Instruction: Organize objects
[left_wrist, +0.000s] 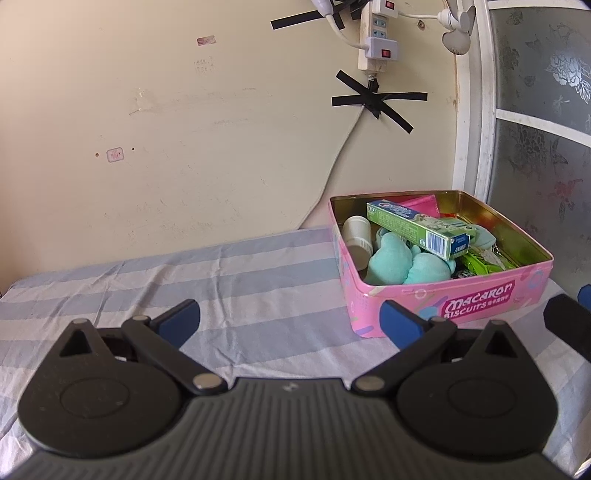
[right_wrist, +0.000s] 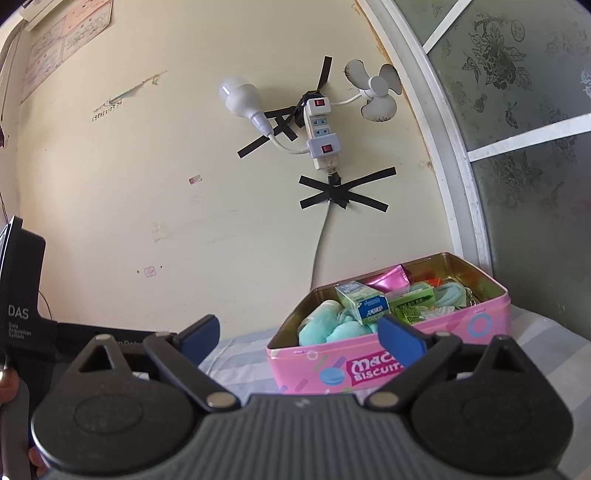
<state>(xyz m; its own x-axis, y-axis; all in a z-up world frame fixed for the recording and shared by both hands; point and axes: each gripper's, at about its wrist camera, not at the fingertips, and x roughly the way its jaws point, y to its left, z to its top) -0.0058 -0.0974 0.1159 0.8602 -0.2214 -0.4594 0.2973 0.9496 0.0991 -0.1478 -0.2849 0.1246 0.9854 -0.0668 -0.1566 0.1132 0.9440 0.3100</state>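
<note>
Pink metal biscuit tin (left_wrist: 461, 306) on the striped bed sheet (left_wrist: 221, 280) already holds everything visible; left gripper (left_wrist: 290, 317) and right gripper (right_wrist: 299, 332) gape wide, empty.

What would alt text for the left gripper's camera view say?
An open pink biscuit tin sits on a striped cloth, holding a toothpaste box, teal socks and a white bottle. The left gripper hangs open and empty in front.
</note>
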